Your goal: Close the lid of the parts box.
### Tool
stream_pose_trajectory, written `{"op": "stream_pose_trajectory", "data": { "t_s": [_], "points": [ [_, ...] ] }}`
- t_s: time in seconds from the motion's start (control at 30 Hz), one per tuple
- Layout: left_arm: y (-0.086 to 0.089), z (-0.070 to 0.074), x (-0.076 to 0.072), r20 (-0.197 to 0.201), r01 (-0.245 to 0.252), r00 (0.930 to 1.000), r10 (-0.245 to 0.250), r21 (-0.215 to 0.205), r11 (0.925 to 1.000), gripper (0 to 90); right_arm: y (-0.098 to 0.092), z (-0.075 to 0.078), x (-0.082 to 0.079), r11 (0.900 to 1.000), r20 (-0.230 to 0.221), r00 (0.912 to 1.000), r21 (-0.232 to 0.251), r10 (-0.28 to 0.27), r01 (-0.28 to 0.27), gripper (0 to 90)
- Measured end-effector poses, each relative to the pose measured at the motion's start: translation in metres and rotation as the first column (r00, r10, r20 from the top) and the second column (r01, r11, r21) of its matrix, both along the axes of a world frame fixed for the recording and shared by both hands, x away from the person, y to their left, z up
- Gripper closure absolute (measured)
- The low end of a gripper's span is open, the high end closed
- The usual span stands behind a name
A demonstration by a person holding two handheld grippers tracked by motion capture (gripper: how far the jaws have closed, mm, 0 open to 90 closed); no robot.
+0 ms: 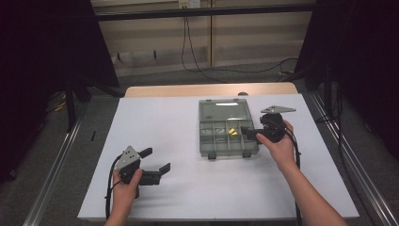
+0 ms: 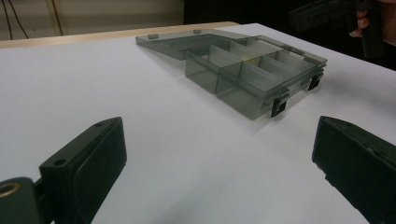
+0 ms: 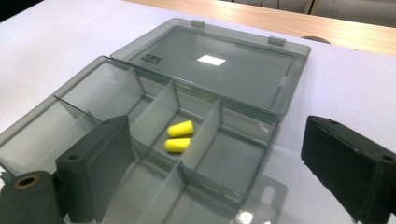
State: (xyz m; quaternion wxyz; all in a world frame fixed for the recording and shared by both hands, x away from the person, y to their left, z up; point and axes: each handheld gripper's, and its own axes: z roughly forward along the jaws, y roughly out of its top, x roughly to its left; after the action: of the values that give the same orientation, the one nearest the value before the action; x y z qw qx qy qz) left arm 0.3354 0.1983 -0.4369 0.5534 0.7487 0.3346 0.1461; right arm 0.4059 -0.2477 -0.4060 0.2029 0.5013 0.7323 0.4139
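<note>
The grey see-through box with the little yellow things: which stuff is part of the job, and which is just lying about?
Part of the job:
- smoky grey clear plastic compartment box, lid open flat
- two yellow foam earplugs, side by side in one compartment
- right gripper, jaws open over the box

Just there:
- left gripper, jaws open, apart from the box
- white table cover
- black cables on the floor behind

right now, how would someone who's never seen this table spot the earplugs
On the white table lies a smoky grey box with its lid flung open. Among its compartments, one in the middle holds two earplugs side by side. They are bright yellow, the only colour in an otherwise grey box.
</note>
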Motion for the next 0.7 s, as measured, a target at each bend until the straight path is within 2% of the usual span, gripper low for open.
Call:
{"op": "stream_pose_trajectory", "data": {
  "t_s": [0.17, 0.4, 0.53, 0.63, 0.7],
  "points": [
    [-0.005, 0.005, 0.005, -0.008, -0.012, 0.9999, 0.012, 0.001, 0.9999, 3.1, -0.012, 0.0, -0.001, 0.999, 0.009, 0.9994, 0.008, -0.033, 0.033, 7.8],
    [-0.018, 0.007, 0.017, -0.046, -0.028, 0.9985, 0.03, 0.03, 0.9991, 3.1, -0.023, 0.0, 0.0, 0.997, 0.023, 0.9964, 0.008, -0.082, 0.082, 6.0],
    [-0.027, 0.007, 0.024, -0.078, -0.028, 0.9965, 0.032, 0.046, 0.9985, 3.3, -0.028, 0.0, 0.001, 0.994, 0.035, 0.9939, 0.024, -0.104, 0.103, 5.6],
    [-0.031, 0.007, 0.031, -0.091, -0.039, 0.9949, 0.044, 0.064, 0.9972, 3.4, -0.031, -0.001, 0.001, 0.993, 0.041, 0.9921, 0.021, -0.119, 0.118, 5.5],
    [-0.034, 0.007, 0.036, -0.094, -0.043, 0.9944, 0.049, 0.061, 0.9972, 3.4, -0.033, -0.001, 0.002, 0.992, 0.039, 0.9915, 0.027, -0.124, 0.123, 5.5]
  ]
}}
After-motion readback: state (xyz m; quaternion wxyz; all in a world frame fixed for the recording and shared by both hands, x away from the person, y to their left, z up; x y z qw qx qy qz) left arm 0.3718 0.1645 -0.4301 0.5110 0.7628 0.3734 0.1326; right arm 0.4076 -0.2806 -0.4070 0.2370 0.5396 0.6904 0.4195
